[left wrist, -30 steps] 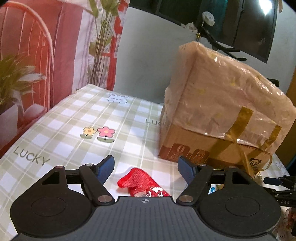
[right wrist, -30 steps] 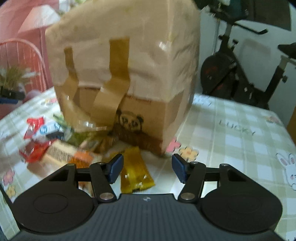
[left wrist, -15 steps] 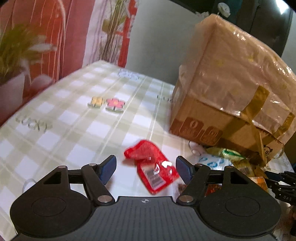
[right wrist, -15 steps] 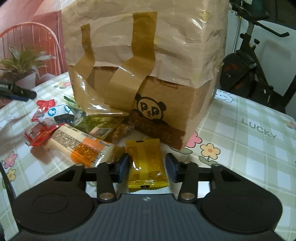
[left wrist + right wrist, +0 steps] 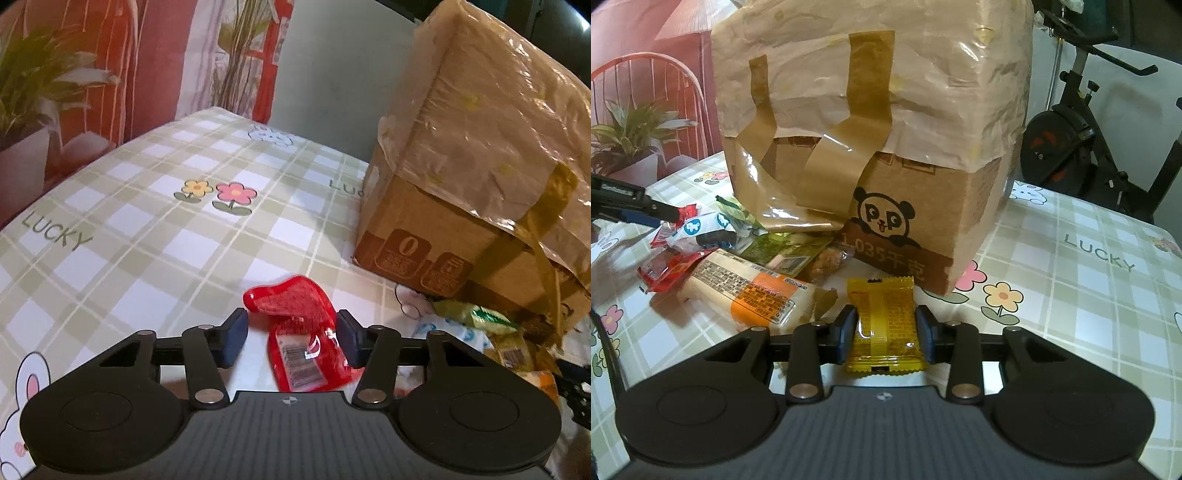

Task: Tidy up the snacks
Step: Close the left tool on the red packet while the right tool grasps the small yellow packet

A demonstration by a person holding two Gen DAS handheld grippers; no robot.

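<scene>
A: Cardboard first: the brown box [image 5: 908, 229], wrapped on top in crinkled glossy film and strapped with tan tape, fills the upper middle of the right wrist view. Below it lies the counter [image 5: 155, 229], a smooth green-and-white check cloth with flowers and "LUCKY" printed on it.

B: And the snacks?

A: A loose heap at left of the box. The yellow packet [image 5: 882, 328], flat, rectangular and crimped at both ends, lies lower centre, its long axis running up the frame toward the box. The right tongs [image 5: 885, 334] point down at it, and their blue pads press both its long edges.

B: The other side?

A: The red packet [image 5: 303, 332], shiny and crumpled, sits lower centre in the left wrist view, barcode end nearest the camera and its bent end curling to upper left. The left tongs [image 5: 291, 338] have just been closing around it; the right pad touches, the left pad stands clear, so they are not gripping.
</scene>
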